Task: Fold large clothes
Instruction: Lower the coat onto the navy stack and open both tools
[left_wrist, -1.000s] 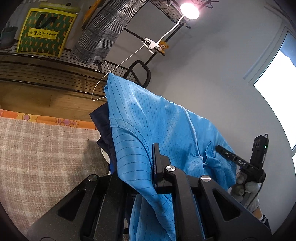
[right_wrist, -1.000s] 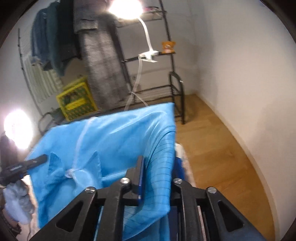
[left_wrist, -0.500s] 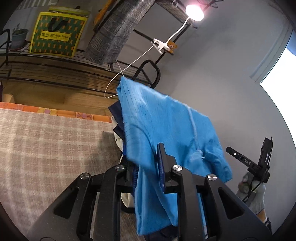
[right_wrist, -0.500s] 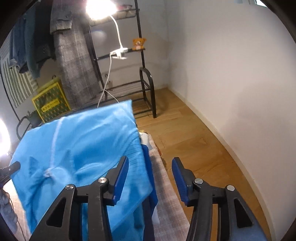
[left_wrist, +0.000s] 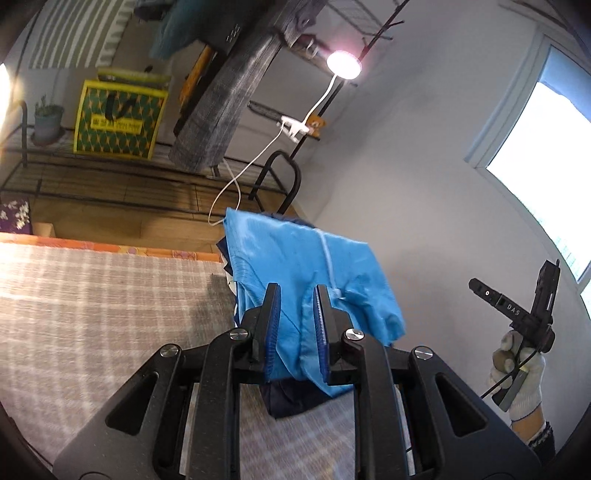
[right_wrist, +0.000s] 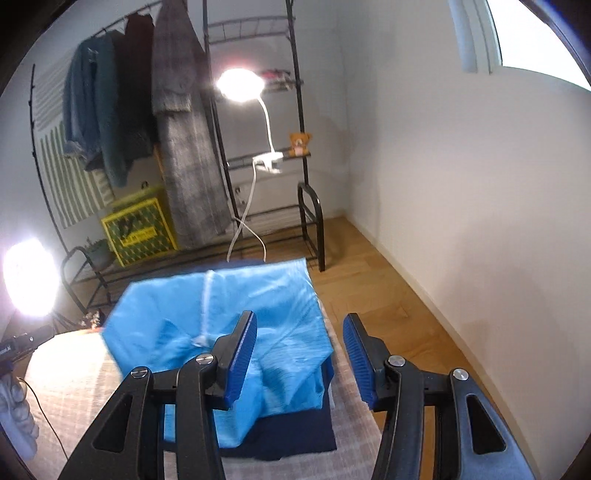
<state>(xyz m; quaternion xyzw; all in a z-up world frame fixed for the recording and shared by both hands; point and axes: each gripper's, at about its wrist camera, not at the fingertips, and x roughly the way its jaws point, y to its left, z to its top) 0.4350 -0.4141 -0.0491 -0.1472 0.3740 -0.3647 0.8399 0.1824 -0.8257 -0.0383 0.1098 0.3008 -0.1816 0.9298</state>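
Released blue garment (right_wrist: 266, 314) dropped onto checked bedcover (left_wrist: 92, 295), wood floor (right_wrist: 388, 295) beyond

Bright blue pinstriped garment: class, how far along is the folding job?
Done: the bright blue pinstriped garment lies folded into a compact stack atop a dark navy garment on the checked cloth. In hand: nothing; the left gripper and right gripper stand open, clear of it. Left: probably only smoothing its rumpled near edge.

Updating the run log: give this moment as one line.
left tongs: open, empty | right tongs: open, empty | blue garment: folded, on dark garment | stack on checked cloth
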